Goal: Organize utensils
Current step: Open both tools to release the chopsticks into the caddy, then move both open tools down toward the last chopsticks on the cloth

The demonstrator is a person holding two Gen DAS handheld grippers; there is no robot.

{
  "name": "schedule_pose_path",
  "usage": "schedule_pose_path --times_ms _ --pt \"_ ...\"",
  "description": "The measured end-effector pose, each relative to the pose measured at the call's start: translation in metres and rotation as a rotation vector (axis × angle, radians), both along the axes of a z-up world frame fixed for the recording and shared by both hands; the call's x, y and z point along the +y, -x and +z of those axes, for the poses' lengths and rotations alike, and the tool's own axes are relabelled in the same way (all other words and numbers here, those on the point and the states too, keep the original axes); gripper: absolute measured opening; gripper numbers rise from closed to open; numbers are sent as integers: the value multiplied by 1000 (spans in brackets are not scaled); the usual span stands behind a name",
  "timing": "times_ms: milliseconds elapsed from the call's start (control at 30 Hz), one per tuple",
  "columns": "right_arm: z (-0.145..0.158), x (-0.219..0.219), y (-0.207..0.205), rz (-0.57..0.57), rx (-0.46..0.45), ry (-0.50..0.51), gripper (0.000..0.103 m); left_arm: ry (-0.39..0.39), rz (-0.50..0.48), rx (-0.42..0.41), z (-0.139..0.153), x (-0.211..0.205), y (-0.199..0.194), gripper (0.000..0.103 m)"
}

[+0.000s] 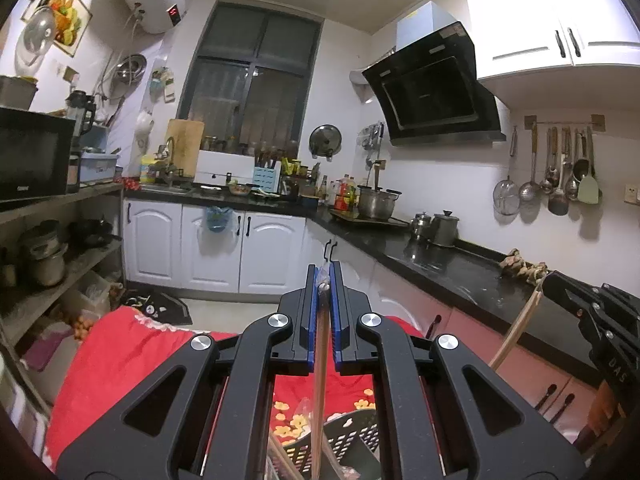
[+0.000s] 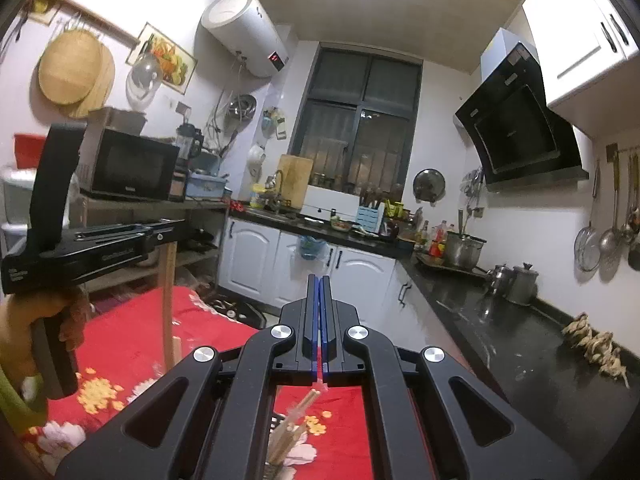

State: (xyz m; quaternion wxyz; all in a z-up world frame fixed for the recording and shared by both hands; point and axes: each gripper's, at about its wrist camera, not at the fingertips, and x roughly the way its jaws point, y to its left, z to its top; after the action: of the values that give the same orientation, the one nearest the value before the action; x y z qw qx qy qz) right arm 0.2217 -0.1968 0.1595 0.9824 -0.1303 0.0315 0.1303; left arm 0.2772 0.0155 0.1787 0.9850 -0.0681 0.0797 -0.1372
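Observation:
My left gripper (image 1: 325,280) is shut on a long wooden utensil handle (image 1: 318,380) that hangs down between the jaws toward a black perforated basket (image 1: 352,436). It also shows in the right wrist view (image 2: 80,248), with the wooden stick (image 2: 168,300) hanging from it. My right gripper (image 2: 320,292) is shut on the tip of a wooden chopstick; several chopsticks (image 2: 292,428) stand bundled below it. The right gripper's body shows in the left wrist view (image 1: 592,312) with a wooden stick (image 1: 520,320) below it.
A red flowered cloth (image 2: 128,344) covers the table under both grippers. A black countertop (image 2: 500,332) runs along the right with pots and kettles (image 2: 516,280). White cabinets (image 1: 224,248) and a window lie ahead. Shelves with a microwave (image 2: 132,168) stand left.

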Motion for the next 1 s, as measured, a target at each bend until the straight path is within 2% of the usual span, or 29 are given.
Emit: schedule_pose_path --times_ms 300,567,600,633,700,767,867,900,933,967,1000 --pt "-22 4 -18 -11 45 15 1 15 1 18 -27 2 -7 3" --pt "-46 3 -25 -9 148 -13 2 19 -17 86 -49 1 -7 3" --pt "-48 3 -23 -7 153 -12 8 18 -20 94 -51 1 -7 3" --pt "-51 3 -20 -5 155 -15 20 14 -27 103 -53 1 -6 3" --pt "-55 4 -16 5 170 -23 33 2 -25 117 -56 1 -5 6" --pt "-57 5 -15 8 185 -26 33 4 -31 138 -59 1 -4 25" --pt "-58 4 -10 12 201 -32 36 10 -33 162 -62 4 1 43" --pt "-58 3 -7 16 205 -41 40 11 -33 165 -63 5 3 46" --pt "-57 1 -4 17 207 -50 45 12 -27 168 -63 7 5 54" --pt "-57 -1 -2 18 212 -57 47 13 -20 173 -62 9 8 62" --pt "-57 -3 0 20 216 -64 48 15 -15 173 -61 10 9 64"
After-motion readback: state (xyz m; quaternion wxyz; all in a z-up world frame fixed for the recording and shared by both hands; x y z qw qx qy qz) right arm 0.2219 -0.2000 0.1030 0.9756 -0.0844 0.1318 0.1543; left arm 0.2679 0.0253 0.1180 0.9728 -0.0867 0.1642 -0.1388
